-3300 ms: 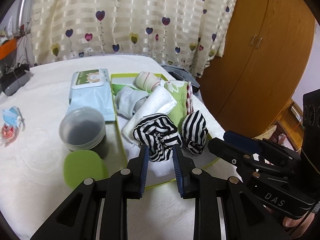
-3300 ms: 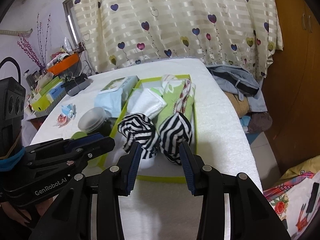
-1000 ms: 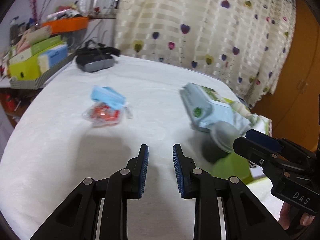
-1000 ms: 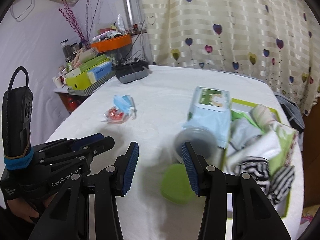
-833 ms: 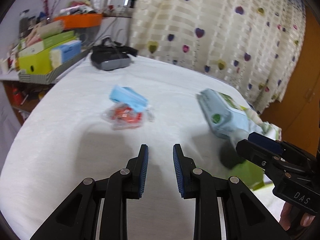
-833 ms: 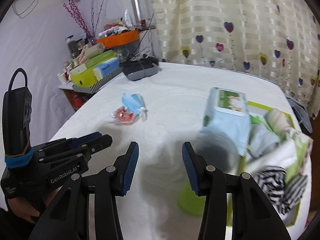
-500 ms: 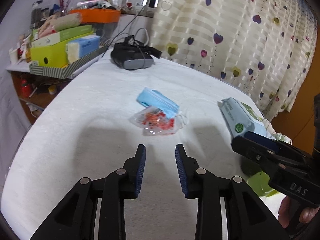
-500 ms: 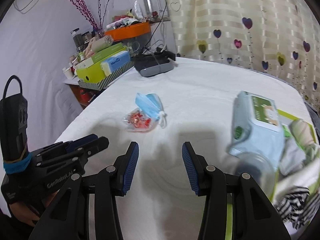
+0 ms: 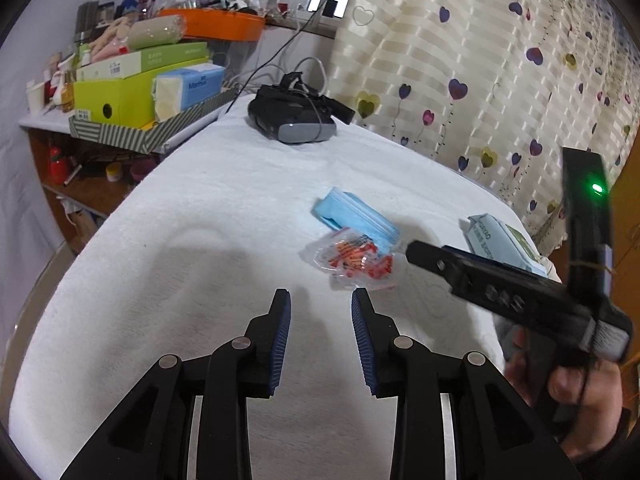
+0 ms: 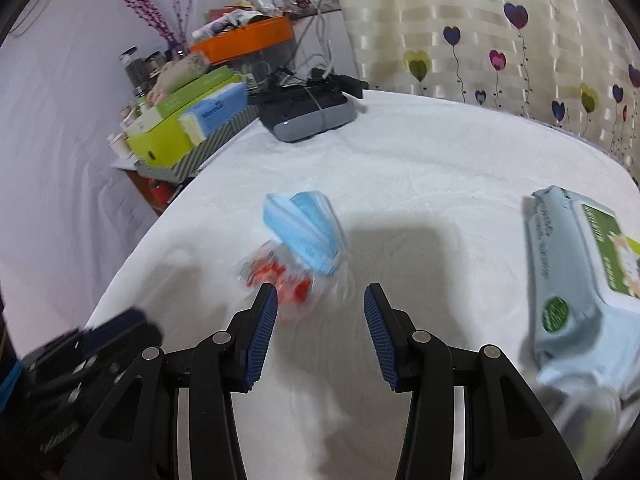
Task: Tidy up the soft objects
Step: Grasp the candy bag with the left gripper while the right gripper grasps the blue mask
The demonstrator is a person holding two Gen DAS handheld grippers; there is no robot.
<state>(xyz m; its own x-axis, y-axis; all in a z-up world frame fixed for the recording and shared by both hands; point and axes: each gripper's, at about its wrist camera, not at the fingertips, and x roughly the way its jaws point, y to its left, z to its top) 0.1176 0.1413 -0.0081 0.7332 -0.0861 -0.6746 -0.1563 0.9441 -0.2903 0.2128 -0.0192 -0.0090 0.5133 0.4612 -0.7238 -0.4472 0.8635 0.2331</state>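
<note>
Both grippers are closing in on the blue face masks [image 10: 306, 234] and clear packet [image 10: 280, 276] at frame centre; the left gripper [image 9: 321, 332], jaws just widening, and right gripper [image 10: 320, 332] are gaping empty. Next, likely, straddling and pinching.

Bare white cloth [image 9: 192, 240] ahead, only blue masks [image 9: 354, 218], clear packet [image 9: 350, 258], perhaps wipes pack [image 10: 580, 280] obstructing.
</note>
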